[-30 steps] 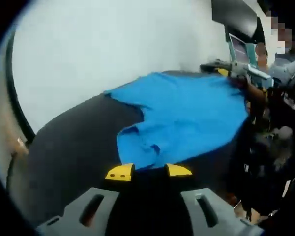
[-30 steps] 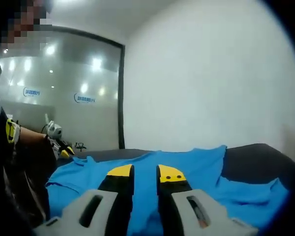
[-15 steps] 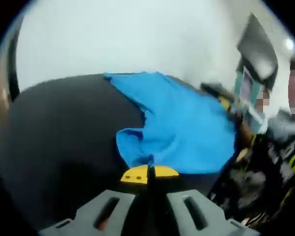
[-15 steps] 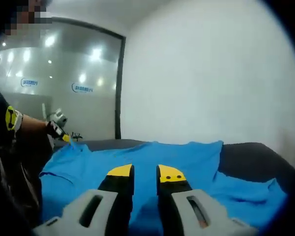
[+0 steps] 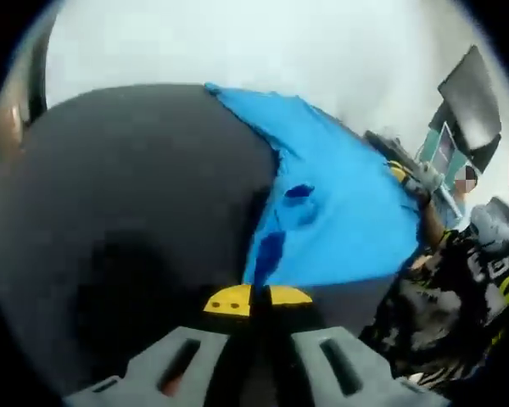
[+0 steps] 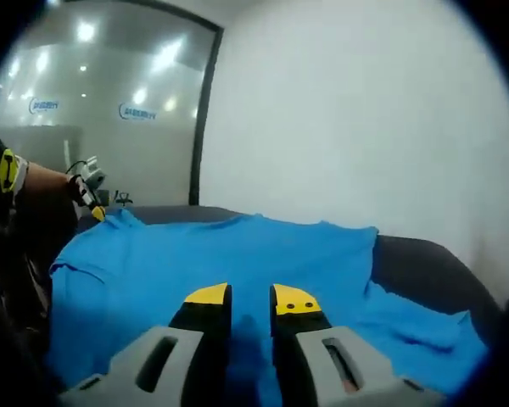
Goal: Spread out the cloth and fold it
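A bright blue cloth [image 5: 348, 212] lies on a dark table [image 5: 127, 220], stretching away to the far right. My left gripper [image 5: 256, 298] is shut on the cloth's near edge, and a narrow strip of cloth rises from its yellow tips. In the right gripper view the cloth [image 6: 220, 254] spreads wide and fairly flat under my right gripper [image 6: 250, 297]. Its jaws stand a little apart above the fabric. The left gripper [image 6: 97, 212] shows at the cloth's far left corner, and the right gripper [image 5: 407, 174] at the cloth's far edge.
A person's patterned sleeve [image 5: 458, 280] is beside the table's right edge, and an arm [image 6: 30, 182] reaches in from the left. A white wall [image 6: 348, 127] stands behind the table [image 6: 424, 271], a glass partition [image 6: 110, 110] further back, and a dark screen [image 5: 471, 102] at the upper right.
My left gripper closed on the cloth's near edge and pulled it. The bunched fold there has stretched out. In the right gripper view the cloth now lies flatter and wider.
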Demonstrator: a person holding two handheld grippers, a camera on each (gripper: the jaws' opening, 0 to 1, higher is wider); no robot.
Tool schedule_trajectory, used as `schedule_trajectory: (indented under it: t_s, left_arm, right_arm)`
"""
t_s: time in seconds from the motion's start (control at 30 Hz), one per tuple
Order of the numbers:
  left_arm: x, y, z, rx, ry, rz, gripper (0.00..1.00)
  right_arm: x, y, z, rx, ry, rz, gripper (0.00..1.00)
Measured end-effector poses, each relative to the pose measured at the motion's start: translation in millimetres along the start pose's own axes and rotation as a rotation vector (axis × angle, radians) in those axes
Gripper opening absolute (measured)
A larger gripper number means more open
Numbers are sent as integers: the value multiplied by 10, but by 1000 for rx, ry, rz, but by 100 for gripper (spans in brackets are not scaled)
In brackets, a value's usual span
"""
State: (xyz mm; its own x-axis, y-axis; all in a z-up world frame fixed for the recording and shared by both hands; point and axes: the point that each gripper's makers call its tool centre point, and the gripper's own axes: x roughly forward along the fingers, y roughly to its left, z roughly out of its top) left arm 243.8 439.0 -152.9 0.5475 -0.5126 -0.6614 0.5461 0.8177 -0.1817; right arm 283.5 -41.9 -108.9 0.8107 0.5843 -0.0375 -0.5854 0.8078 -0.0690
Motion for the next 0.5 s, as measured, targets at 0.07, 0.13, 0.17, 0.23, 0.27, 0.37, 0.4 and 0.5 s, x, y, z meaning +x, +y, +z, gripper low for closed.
schedule_trajectory:
  t_s: [0.07,0.13,0.17,0.23,0.27,0.37,0.4,0.5]
  left_arm:
    - [-77,71,83,-2,-50,23,12]
    - [-139,83,208,-20,-112,22,12]
    - [-178,100,300,-33,-158,26,12]
    - [-247,129,445,-49,-222,46,12]
    - [-272,136,505,-54,-247,56,12]
    - [-201,76,607,-81,-256,74,12]
    - [-139,18,612,-43,-237,74,12]
    - [100,-177,637,78,-171,53,13]
  right_arm:
    - [-13,-1,13,0,-6,-1,15]
    - [-23,-4,29,3,-14,-1,15]
    - [-24,-4,32,4,-15,-2,15]
    - [-26,-7,33,4,-15,-2,16]
    - [-26,-6,34,3,-15,-2,16]
    - [-29,1,37,-2,-15,-1,16]
    - [-26,2,38,-3,-15,-1,16]
    - [-25,0,35,-4,-13,-2,16]
